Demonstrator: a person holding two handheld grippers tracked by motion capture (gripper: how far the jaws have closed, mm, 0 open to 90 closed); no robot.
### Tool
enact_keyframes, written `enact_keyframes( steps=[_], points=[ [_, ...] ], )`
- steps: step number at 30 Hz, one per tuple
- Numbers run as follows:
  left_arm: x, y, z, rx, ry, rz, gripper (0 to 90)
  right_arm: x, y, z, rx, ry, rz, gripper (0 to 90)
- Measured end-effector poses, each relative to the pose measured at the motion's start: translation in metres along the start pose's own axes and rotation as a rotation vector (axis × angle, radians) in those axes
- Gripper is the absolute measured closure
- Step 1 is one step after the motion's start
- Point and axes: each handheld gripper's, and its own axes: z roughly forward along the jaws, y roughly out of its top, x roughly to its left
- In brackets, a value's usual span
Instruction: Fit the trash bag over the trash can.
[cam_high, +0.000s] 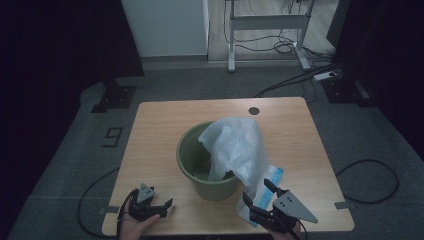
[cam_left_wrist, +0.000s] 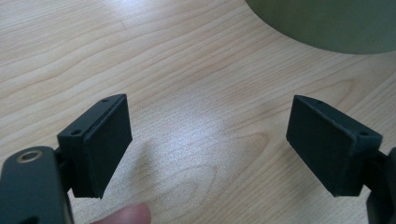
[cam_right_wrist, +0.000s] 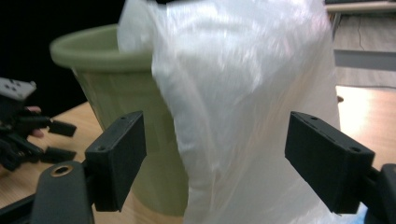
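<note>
A green bucket (cam_high: 186, 150) stands in the middle of the wooden table (cam_high: 150, 130). A translucent white plastic bag (cam_high: 237, 145) hangs partly in the bucket and drapes over its right rim down to the table. My right gripper (cam_high: 256, 192) is open at the front right, its jaws facing the hanging bag (cam_right_wrist: 243, 93) with the bucket (cam_right_wrist: 116, 84) behind it. My left gripper (cam_high: 167, 205) is open near the table's front left edge, over bare wood (cam_left_wrist: 187, 93), with the bucket's base (cam_left_wrist: 327, 23) ahead of it.
A blue-and-white flat packet (cam_high: 274, 176) lies on the table under the bag's lower end, by my right gripper. A dark round grommet (cam_high: 254, 110) sits at the table's far edge. Cables (cam_high: 370, 175) run on the floor beyond.
</note>
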Motion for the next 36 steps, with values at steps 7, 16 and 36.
enact_keyframes(
  steps=[7,16,36],
  points=[
    [0.002,-0.001,0.000,0.001,0.004,-0.004,13.7,-0.004,-0.012,0.015,0.040,-0.048,-0.031,40.2],
    [0.001,0.000,-0.001,-0.004,-0.004,-0.003,13.7,-0.033,-0.002,0.013,0.035,-0.173,-0.125,82.6],
    [0.001,-0.001,0.001,0.007,0.000,0.000,13.7,-0.051,0.104,0.001,-0.205,-0.136,-0.169,88.0]
  ],
)
